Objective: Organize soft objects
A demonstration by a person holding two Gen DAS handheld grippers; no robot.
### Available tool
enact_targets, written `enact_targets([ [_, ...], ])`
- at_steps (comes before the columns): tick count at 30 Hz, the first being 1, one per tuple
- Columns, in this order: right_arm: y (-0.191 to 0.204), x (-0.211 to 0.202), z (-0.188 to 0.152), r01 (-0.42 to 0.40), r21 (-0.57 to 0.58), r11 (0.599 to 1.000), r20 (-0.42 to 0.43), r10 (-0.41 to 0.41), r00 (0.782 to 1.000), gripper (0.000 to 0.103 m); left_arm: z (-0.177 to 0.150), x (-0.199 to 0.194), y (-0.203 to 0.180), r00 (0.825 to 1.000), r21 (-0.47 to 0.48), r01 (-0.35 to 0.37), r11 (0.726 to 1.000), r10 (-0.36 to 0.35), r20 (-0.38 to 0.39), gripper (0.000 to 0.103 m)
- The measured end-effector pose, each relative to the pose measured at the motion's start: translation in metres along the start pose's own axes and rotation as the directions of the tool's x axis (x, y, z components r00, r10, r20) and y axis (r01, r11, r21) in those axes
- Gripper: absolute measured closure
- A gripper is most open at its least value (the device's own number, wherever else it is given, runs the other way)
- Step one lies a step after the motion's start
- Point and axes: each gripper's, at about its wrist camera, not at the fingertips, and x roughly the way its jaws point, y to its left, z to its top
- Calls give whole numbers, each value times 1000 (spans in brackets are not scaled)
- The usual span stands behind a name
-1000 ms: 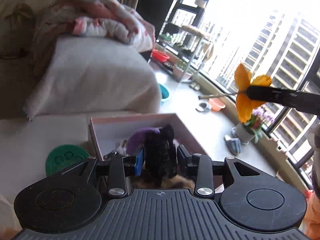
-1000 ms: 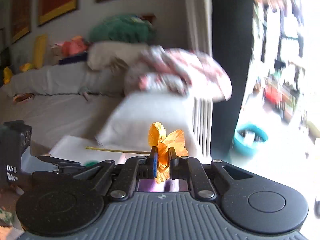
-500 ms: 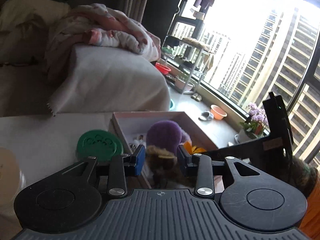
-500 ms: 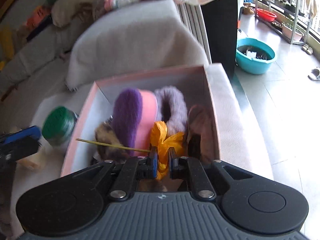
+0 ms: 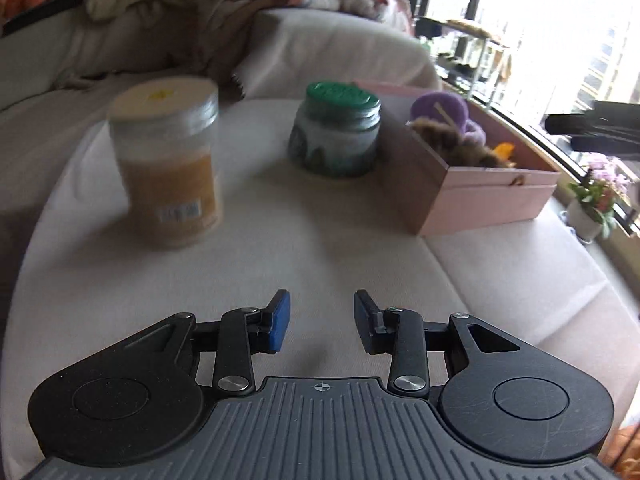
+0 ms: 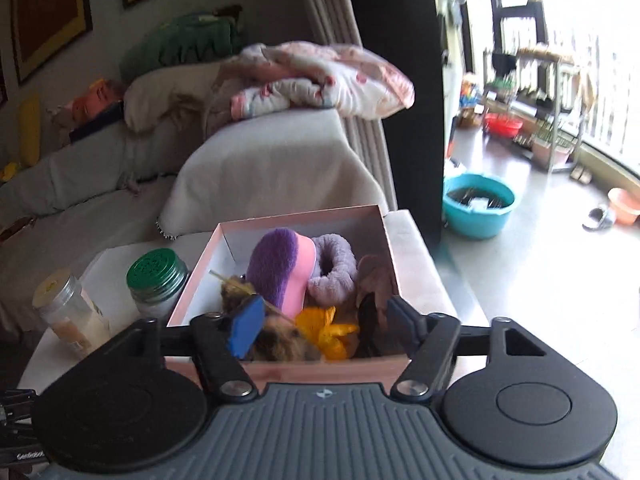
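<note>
Opening over pink box (image 6: 280,370), right gripper (image 6: 324,320) had jaws spreading, pads off orange flower (image 6: 328,330), nothing gripped. Flower lay inside box at near wall, between mottled brown furry thing (image 6: 280,340) and brown soft thing (image 6: 374,292). Purple-and-pink plush (image 6: 280,270) and lilac scrunchie (image 6: 334,270) sat deeper in box. Left gripper (image 5: 322,322) hung partly open and empty above pale cushion (image 5: 280,248), well short of box. Green-lidded jar (image 5: 336,128) stood just beside box's left wall; white-lidded jar (image 5: 170,160) farther left of box.
</note>
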Motion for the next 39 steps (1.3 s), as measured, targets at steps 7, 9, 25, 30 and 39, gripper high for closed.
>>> enact_targets([
  [7,31,14,-81,-4,-65,998,-157,-6,988,29,-16,9,-41,993,54,-112,992,109,51,36],
  [9,37,25,-94,2,-73,997,-204,-16,979,29,-19,11,-52,989,67,-133,989,128,74,34],
  [25,30,36,-109,122,-86,989,-97,-130,987,0,-19,29,-82,969,-4,-204,979,203,141,27],
  [30,35,36,-109,138,-84,987,-84,-145,986,0,-18,30,-82,969,-3,-206,978,205,141,27],
  [39,34,36,-109,139,-87,986,-79,-146,986,0,-17,32,-83,968,-10,-208,978,207,140,26],
])
